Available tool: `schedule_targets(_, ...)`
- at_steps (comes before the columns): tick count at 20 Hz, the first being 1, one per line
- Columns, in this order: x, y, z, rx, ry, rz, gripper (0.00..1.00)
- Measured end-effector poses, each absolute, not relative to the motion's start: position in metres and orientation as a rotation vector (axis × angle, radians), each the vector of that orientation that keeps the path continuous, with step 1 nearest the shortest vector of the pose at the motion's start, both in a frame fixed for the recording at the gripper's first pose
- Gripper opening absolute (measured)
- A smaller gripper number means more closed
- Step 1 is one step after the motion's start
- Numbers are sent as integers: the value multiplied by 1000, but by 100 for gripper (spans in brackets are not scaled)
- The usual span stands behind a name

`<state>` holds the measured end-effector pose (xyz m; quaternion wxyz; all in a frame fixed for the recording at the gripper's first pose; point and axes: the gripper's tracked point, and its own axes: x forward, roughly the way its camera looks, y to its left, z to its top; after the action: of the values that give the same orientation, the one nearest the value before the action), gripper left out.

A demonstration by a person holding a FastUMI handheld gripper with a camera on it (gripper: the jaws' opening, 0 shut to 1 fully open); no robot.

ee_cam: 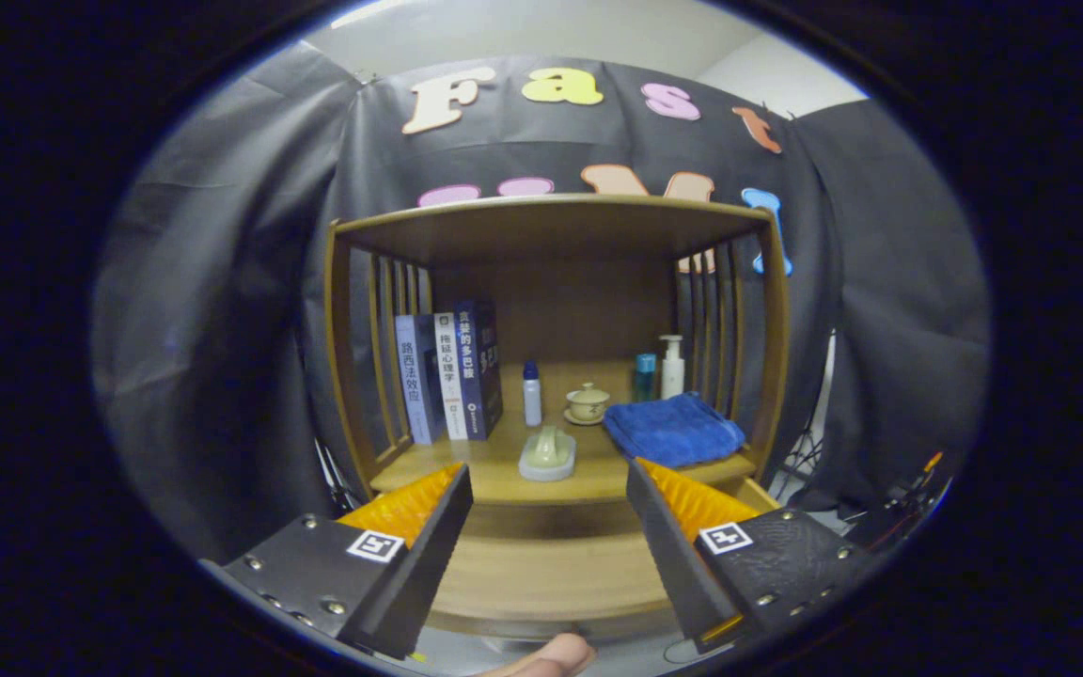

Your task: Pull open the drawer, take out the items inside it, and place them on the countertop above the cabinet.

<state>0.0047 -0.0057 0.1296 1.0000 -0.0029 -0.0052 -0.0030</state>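
A wooden cabinet stands ahead, and its countertop (pixel 504 480) carries several things under a wooden canopy. Below the countertop, the drawer (pixel 541 574) is pulled out toward me, and its bare wooden floor shows between my fingers. A pale green dish-like item (pixel 547 454) sits on the countertop near its front edge, just beyond my fingertips. My gripper (pixel 549 470) is open above the drawer with nothing between its fingers.
On the countertop stand three books (pixel 447 376) at the left, a small white bottle (pixel 531 393), a lidded tea cup (pixel 588 402), a folded blue towel (pixel 673 429), a teal bottle (pixel 645 376) and a pump bottle (pixel 671 367). Slatted sides fence the countertop. A person's fingertip (pixel 551 658) shows below the drawer front.
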Motion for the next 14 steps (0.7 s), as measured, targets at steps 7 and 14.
schedule_targets(7,-46,-10,61,-47,-28,8,98)
schedule_targets(14,-49,-31,-35,36,34,-22,97)
